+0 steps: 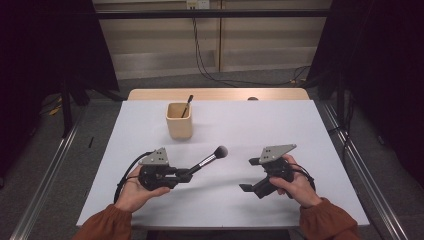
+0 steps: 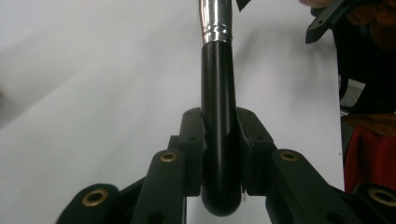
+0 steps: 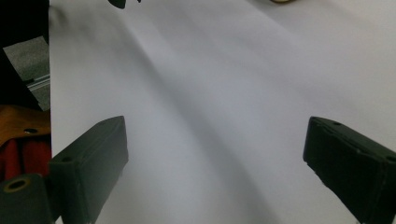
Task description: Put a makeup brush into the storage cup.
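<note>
Fingers of left gripper [image 2: 219,140] clamp brush [image 1: 209,160]; right gripper [image 3: 215,163] fingers apart, over bare table [image 3: 233,70].

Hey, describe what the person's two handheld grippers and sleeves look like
Both are black two-jaw tools. The left gripper and right gripper each carry a grey three-cornered plate on top and trail a black cable. Brass-coloured inserts dot the jaw linkages. The person wears rust-orange long sleeves.

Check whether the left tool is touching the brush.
Touching. In the left gripper view the left tool has both jaws pressed against the brush handle, with no gap on either side.
</note>
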Demonstrator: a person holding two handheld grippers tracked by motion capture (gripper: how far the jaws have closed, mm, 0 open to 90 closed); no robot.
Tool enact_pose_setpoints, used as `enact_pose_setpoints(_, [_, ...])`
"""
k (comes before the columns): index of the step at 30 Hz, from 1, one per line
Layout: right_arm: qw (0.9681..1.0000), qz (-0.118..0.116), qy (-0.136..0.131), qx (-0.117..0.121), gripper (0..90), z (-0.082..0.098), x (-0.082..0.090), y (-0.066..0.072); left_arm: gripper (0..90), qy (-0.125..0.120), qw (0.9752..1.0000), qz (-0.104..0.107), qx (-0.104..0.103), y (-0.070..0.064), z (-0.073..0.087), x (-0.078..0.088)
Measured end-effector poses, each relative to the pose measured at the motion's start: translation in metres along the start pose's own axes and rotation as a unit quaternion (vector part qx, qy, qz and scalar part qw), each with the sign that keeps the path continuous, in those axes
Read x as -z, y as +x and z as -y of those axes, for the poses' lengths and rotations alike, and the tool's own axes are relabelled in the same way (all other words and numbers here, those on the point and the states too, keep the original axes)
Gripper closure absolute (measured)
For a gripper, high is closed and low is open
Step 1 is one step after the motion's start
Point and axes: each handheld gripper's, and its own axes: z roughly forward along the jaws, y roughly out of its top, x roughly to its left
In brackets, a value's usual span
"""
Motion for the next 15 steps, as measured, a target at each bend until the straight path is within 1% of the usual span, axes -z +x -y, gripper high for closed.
enact_pose_setpoints(1, [1.0, 0.002, -0.002, 0.001, 6.1, -0.0001, -0.0001, 0.0004, 74.5, -0.008, 1.0, 0.001, 0.002, -0.0004, -0.0002, 0.0002])
enact_pose_setpoints(2, [1.0, 0.004, -0.009, -0.001, 6.0, -0.0001, -0.0005, 0.0011, 74.5, -0.015, 0.9999, 0.001, 0.002, -0.0009, -0.0002, 0.0])
enact_pose_setpoints(5, [0.9994, 0.014, -0.03, 0.0, 6.0, 0.0006, -0.0013, 0.0015, 74.5, -0.024, 0.9997, 0.002, -0.007, -0.0019, -0.0009, -0.0001])
enact_pose_setpoints(7, [0.9991, 0.01, -0.041, -0.001, 6.0, 0.0009, -0.0015, 0.0009, 74.5, -0.034, 0.9994, 0.002, -0.007, -0.0024, -0.0012, -0.0003])
enact_pose_setpoints(8, [0.9989, 0.013, -0.046, -0.002, 6.0, 0.0009, -0.0017, 0.001, 74.5, -0.038, 0.9993, 0.002, -0.009, -0.0025, -0.0016, -0.0003])
enact_pose_setpoints(10, [0.9985, 0.011, -0.054, -0.009, 5.7, 0.0009, -0.002, 0.0009, 74.5, -0.046, 0.9989, 0.001, -0.011, -0.0033, -0.0021, -0.0002])
enact_pose_setpoints(11, [0.9982, 0.014, -0.057, -0.01, 5.8, 0.0009, -0.0025, 0.001, 74.5, -0.047, 0.9989, 0.002, -0.007, -0.0036, -0.0026, 0.0])
enact_pose_setpoints(12, [0.9981, 0.017, -0.059, -0.009, 5.8, 0.0009, -0.0028, 0.0014, 74.5, -0.049, 0.9988, -0.002, -0.007, -0.0041, -0.0028, -0.0001])
enact_pose_setpoints(14, [0.9979, 0.016, -0.063, -0.005, 5.1, 0.0009, -0.0036, 0.0018, 74.5, -0.05, 0.9987, -0.003, -0.009, -0.0039, -0.0032, 0.0005])
enact_pose_setpoints(15, [0.9976, 0.017, -0.067, -0.005, 5.1, 0.0008, -0.0041, 0.0021, 74.5, -0.056, 0.9984, -0.004, -0.006, -0.0042, -0.0033, 0.0004])
